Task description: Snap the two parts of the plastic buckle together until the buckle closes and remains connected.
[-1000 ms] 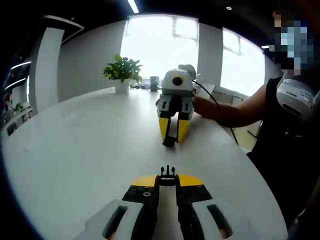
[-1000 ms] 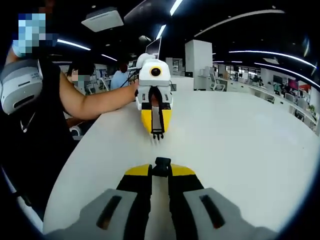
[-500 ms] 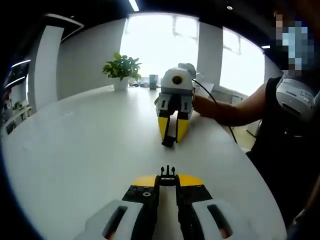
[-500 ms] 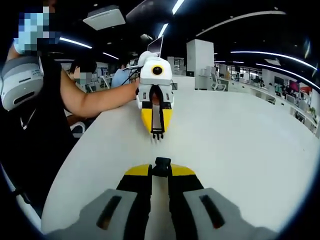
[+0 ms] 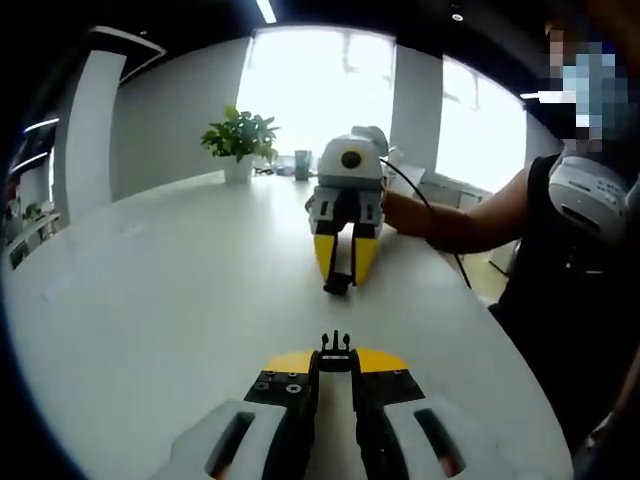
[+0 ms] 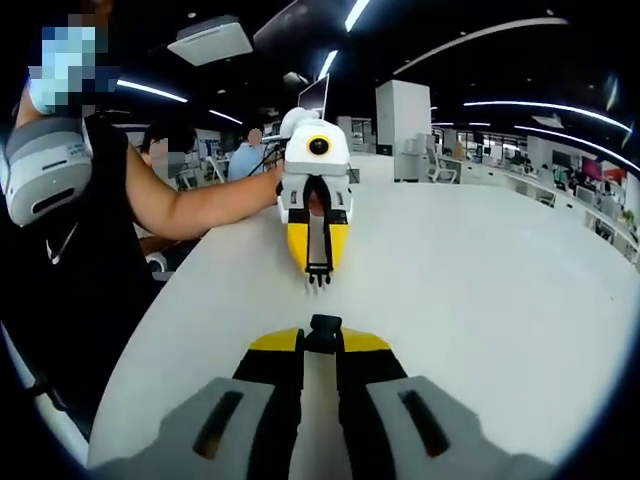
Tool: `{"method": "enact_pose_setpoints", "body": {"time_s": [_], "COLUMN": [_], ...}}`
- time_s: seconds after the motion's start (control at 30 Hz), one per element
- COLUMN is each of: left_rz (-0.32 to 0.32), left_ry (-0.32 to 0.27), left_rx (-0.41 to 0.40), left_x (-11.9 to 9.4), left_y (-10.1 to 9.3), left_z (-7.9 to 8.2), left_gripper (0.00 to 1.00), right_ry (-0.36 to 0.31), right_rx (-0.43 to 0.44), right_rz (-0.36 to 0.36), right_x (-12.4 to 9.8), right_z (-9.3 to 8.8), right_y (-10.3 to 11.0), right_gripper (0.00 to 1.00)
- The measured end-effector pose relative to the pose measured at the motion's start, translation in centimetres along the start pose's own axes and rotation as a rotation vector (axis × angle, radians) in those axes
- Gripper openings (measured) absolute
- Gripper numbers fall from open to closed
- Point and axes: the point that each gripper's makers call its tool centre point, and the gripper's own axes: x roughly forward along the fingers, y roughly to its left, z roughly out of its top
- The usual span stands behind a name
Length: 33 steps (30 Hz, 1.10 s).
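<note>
In the left gripper view, the left gripper (image 5: 335, 362) has its yellow-tipped jaws drawn close on the pronged half of the buckle (image 5: 335, 347). That half is black and small, and its prongs stick out past the jaw tips, pointing forward over the white table (image 5: 160, 300). I judge it is pinched at its rear end so that the prongs stay free to enter the other half. Across the table the right gripper (image 5: 340, 280) faces this way, tips down near the tabletop, with a dark piece, the socket half (image 5: 338, 285), between its jaw tips. The two grippers point at each other, which looks like lining up for a straight push. A person's arm (image 5: 450, 222) reaches in from the right behind that gripper, and a potted plant (image 5: 239, 140) stands at the far edge of the table.

In the right gripper view, the right gripper (image 6: 323, 338) has its jaws narrow and clamped on the socket half (image 6: 324, 328), a blocky black piece with a rounded top that shows just past the tips. The left gripper (image 6: 318, 270) faces it from ahead, with a black strap (image 6: 318, 235) running down between its yellow tips to the pronged half (image 6: 318, 274), whose small prongs point this way. The two halves are apart with bare table between them, so the buckle is still open; the join is not yet made, and the prongs look roughly in line with the socket
</note>
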Motion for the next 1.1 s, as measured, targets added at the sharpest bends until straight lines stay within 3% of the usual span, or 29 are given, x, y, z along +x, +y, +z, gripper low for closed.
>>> {"method": "enact_pose_setpoints", "body": {"time_s": [1.1], "left_rz": [0.011], "left_ry": [-0.008], "left_rx": [0.025], "left_x": [0.32], "left_y": [-0.06], "left_z": [0.02], "left_gripper": [0.11], "right_ry": [-0.008], "right_rx": [0.017], "right_rz": [0.0], "right_x": [0.09], "right_z": [0.26], "right_y": [0.05], "right_gripper": [0.11]}}
